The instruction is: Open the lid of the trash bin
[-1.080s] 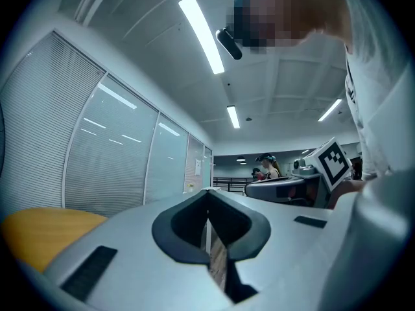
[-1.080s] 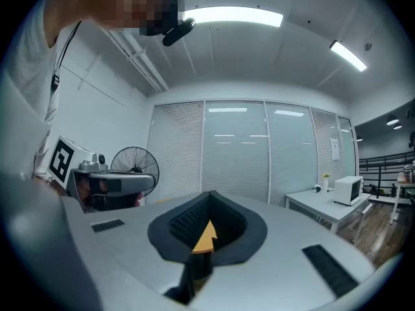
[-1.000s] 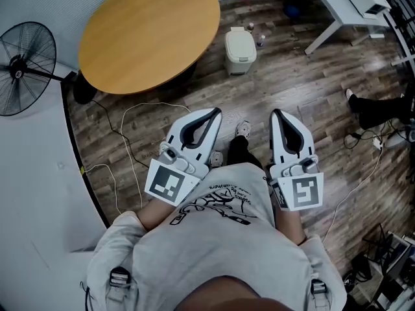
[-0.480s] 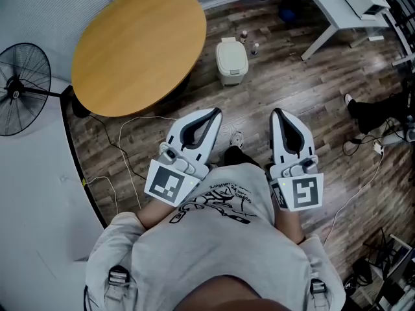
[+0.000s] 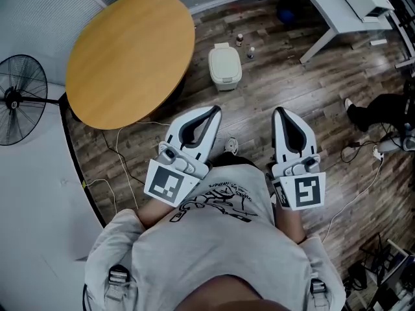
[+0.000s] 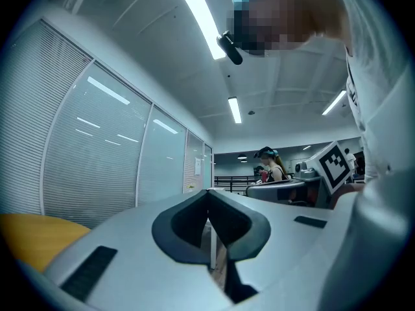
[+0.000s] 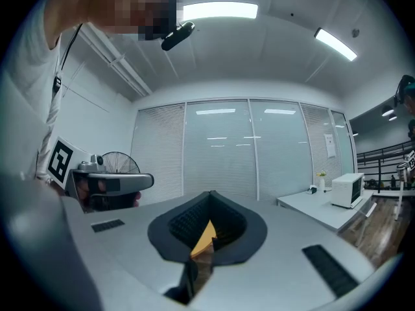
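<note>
The trash bin [image 5: 225, 65] is a small cream pedal bin with its lid down. It stands on the wood floor beside the round wooden table [image 5: 130, 54], far ahead of both grippers. In the head view my left gripper [image 5: 215, 111] is held at chest height with its jaws closed together and nothing between them. My right gripper [image 5: 279, 113] is level with it, also shut and empty. The left gripper view shows that gripper [image 6: 209, 194] pointing out into the room above the bin. The right gripper [image 7: 211, 198] faces glass walls with blinds.
Two small bottles [image 5: 244, 45] stand just right of the bin. A white desk [image 5: 337, 5] fills the top right. A standing fan [image 5: 19, 99] is at the left, and cables [image 5: 123, 131] trail under the table. A person's dark leg [image 5: 379, 112] lies at the right.
The bin and table have slid left and slightly down in the head view as I step closer. Both grippers stay shut in the same pose.
</note>
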`<state>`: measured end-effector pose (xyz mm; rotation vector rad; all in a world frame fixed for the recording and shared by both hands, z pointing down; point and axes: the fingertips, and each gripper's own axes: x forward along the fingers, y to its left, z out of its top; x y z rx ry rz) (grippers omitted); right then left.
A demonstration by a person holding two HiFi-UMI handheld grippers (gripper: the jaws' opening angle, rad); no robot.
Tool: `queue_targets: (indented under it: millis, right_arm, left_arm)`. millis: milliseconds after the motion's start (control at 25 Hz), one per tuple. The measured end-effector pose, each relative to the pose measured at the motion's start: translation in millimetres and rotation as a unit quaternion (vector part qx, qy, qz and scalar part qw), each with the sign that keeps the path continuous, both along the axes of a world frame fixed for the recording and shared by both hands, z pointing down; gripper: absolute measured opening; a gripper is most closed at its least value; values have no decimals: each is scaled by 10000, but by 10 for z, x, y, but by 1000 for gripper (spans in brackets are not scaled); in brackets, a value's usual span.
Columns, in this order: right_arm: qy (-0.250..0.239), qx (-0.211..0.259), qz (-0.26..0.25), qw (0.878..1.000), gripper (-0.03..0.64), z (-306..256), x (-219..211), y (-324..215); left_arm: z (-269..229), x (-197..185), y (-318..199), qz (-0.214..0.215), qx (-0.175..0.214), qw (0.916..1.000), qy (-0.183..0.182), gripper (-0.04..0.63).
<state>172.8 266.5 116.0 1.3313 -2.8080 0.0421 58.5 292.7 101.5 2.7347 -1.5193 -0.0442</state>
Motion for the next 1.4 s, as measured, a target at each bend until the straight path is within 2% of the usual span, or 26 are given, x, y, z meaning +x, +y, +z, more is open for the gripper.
queue_targets:
  millis: [280,600,680,800,920,1080,1400]
  right_arm:
    - [23,-136,-249,9996,6,99,-78,-289]
    - [115,-205,-412,9989,6,159,-376,-690]
    - [128,-200,-425,9988,6,146,-466,-839]
    - [176,-199,-443,9987,6,160,-627,-1098]
    - [213,-198,-447,9986,6,186,-833,-1381]
    - [280,-202,-516,9981,6,219,-1132,-1763]
    - [341,-195,-619,9973,6,210,-1682,-2428]
  left_arm:
    - [124,-94,-220,-264,-157,9995,10,15]
    - [81,-367,-621,-398,116,9990,171,15]
    - [114,-447,-768,-399,21,9991,150,15]
    - [184,-593,-1014,-381,-147,9991,120,15]
    - [184,-796,-1292,-381,-48,9991,176,15]
    - [273,-1036,-1665,-323,-229,9991,124,15]
    - [332,-1548,-2328,-313,-297,9989,160,15]
